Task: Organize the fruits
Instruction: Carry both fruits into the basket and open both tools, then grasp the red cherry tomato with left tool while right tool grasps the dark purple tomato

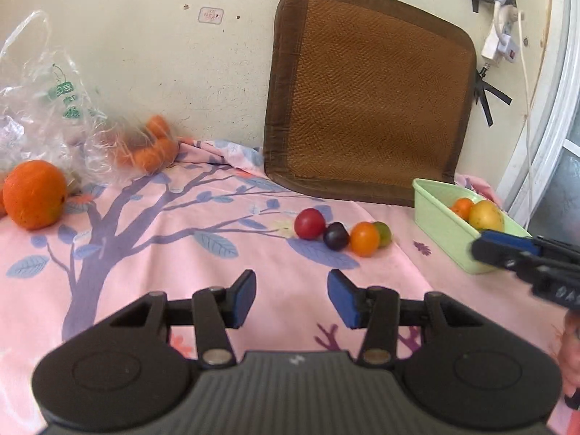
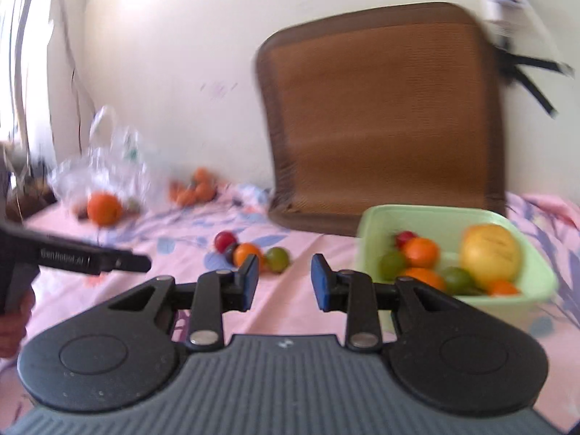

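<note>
A light green tub (image 1: 440,217) (image 2: 373,224) on the pink cloth holds several small fruits and a yellow fruit (image 1: 486,214) (image 2: 491,251). A red fruit (image 1: 309,223), a dark purple one (image 1: 336,236), an orange one (image 1: 364,238) and a green one (image 1: 384,232) lie in a row left of the tub. My left gripper (image 1: 291,299) is open and empty, in front of the row. My right gripper (image 2: 285,278) is open and empty, between the row (image 2: 246,252) and the tub; its view is blurred.
A big orange (image 1: 34,194) (image 2: 104,208) and a clear plastic bag (image 1: 54,108) with small oranges lie at the far left. A brown woven cushion (image 1: 366,101) leans on the wall behind. A window frame and cables stand at the right.
</note>
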Demonstrator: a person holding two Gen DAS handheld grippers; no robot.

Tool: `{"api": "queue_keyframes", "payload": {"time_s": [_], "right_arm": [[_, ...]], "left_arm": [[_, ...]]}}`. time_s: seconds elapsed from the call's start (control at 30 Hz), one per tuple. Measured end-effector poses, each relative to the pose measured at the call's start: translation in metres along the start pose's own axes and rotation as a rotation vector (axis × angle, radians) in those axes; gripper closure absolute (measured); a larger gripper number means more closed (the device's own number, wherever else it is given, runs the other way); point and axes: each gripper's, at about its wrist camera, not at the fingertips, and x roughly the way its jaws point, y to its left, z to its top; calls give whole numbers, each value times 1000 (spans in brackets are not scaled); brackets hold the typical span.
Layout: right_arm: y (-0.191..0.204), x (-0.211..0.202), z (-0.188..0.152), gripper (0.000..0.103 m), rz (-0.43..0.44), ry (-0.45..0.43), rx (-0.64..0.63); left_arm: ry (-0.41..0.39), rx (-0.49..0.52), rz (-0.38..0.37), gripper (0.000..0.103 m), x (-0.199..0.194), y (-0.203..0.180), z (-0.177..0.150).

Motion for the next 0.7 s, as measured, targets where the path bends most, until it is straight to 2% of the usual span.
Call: {"api": "queue_keyframes", "payload": {"time_s": [0.13,0.33,0.37,0.43,0.5,0.6,0.7], "right_arm": [[23,43,9,69,-1,47,-92],[41,90,9,69,-23,104,-238],[40,93,10,70,-5,108,-241],[41,92,12,84,12,121,-241],[43,82,10,92,59,139,-206],[43,69,4,91,106,162,-150],[43,64,0,89,88,137,-165]], "left_arm": [[8,-85,-64,64,14,13,6],[-13,-83,-77,64,21,13,9],[-13,-71,-67,64,21,12,10],[-13,-39,-56,64,23,10,12],[-17,12,-52,64,25,6,15],[-7,118,-65,64,35,-8,22],[7,178,-70,64,49,-22,27]]}}
